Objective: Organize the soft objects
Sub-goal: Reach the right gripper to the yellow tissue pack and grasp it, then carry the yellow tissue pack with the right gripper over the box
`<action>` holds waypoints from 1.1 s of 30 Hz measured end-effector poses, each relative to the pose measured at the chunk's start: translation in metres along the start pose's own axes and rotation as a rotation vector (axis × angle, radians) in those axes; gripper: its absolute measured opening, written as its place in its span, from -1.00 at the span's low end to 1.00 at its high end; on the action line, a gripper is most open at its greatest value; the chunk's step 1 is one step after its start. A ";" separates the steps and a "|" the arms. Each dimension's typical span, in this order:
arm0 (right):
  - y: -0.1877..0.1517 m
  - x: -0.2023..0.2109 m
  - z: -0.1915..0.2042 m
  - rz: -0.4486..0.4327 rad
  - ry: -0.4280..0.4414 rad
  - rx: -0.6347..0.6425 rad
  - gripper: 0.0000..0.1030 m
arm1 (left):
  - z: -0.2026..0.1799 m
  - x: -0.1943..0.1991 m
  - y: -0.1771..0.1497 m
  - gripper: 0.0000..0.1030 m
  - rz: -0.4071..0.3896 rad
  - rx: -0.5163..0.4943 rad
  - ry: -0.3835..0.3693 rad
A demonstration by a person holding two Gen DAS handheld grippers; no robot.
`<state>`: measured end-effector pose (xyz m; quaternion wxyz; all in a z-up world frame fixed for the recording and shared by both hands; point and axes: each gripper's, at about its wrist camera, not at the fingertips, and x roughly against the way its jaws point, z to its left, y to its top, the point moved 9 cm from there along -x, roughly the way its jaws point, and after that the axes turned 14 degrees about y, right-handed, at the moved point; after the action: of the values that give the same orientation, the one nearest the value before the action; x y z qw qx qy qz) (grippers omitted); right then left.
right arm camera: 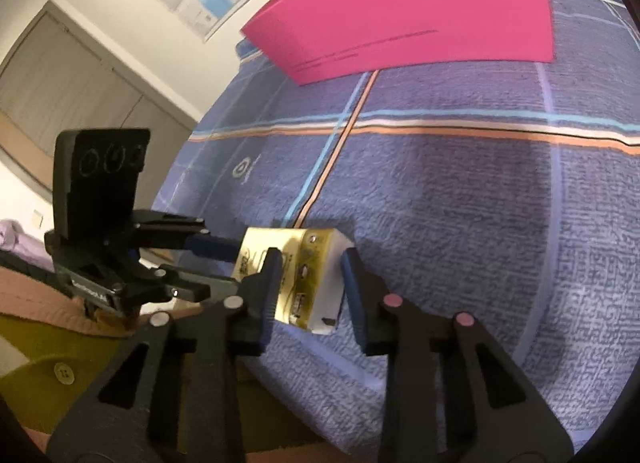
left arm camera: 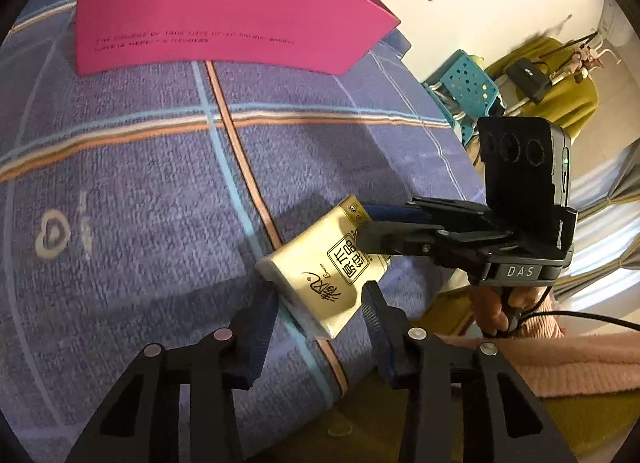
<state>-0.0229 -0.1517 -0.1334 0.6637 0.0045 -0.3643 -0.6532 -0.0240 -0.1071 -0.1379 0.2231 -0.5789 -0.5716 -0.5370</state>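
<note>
Small tissue pack, gold wrapper with black printed characters, white end face, tilted, seemingly lifted slightly above blue striped cloth, near its edge.

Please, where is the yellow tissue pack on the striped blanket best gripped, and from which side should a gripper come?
Grip the tissue pack across its narrow width, near one end, coming slanted down from the near edge of the blanket. It is a soft flat block lying free, so that span fits the jaws. The left gripper and right gripper each clamp one end so.
</note>
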 end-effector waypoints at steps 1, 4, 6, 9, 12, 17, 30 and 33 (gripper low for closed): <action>0.002 0.002 -0.002 -0.011 -0.003 -0.006 -0.33 | 0.001 -0.001 0.005 -0.17 -0.007 -0.006 0.014; 0.011 0.004 -0.005 -0.044 -0.013 -0.013 -0.33 | 0.005 -0.004 0.020 -0.17 -0.035 -0.015 0.047; 0.020 0.006 -0.010 -0.068 -0.023 -0.018 -0.33 | 0.010 -0.009 0.031 -0.17 -0.035 -0.008 0.040; 0.033 0.009 -0.022 -0.110 -0.041 -0.038 -0.33 | 0.016 -0.014 0.048 -0.17 -0.047 -0.005 0.046; 0.044 0.011 -0.031 -0.145 -0.044 -0.060 -0.33 | 0.021 -0.017 0.061 -0.17 -0.066 -0.010 0.073; 0.050 0.015 -0.038 -0.160 -0.061 -0.069 -0.32 | 0.024 -0.017 0.060 -0.17 -0.075 -0.009 0.088; 0.034 0.013 -0.033 -0.142 -0.111 -0.026 -0.33 | 0.012 -0.011 0.055 -0.30 -0.110 -0.045 0.151; 0.035 0.015 -0.031 -0.149 -0.122 -0.023 -0.35 | 0.009 -0.008 0.056 -0.30 -0.117 -0.053 0.150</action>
<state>0.0209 -0.1741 -0.1319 0.5898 -0.0159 -0.3952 -0.7041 0.0320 -0.1164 -0.1283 0.2180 -0.5087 -0.5716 -0.6058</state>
